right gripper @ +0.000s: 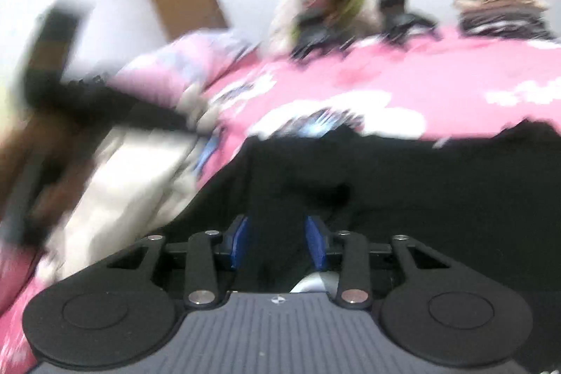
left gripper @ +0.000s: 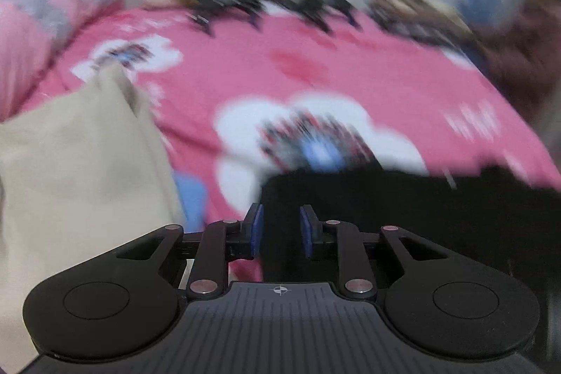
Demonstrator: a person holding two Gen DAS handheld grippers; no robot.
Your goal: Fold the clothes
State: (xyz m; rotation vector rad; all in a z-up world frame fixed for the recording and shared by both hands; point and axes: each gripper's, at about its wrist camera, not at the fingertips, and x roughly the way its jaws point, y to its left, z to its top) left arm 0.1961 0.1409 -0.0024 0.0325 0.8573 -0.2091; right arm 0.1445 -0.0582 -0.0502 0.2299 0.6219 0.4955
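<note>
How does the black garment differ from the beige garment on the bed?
The black garment is dark and lies nearest the cameras, partly between the tongs; the beige garment is pale and lies to its left, clear of the tongs. The black one spreads flatter; the beige one rises in a fold. Both rest on the pink bedcover.

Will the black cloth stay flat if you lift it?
Probably not. The black garment lies limp on the pink bedspread with a wavy edge, so it would likely droop and bunch. It looks thin, so probably light.
</note>
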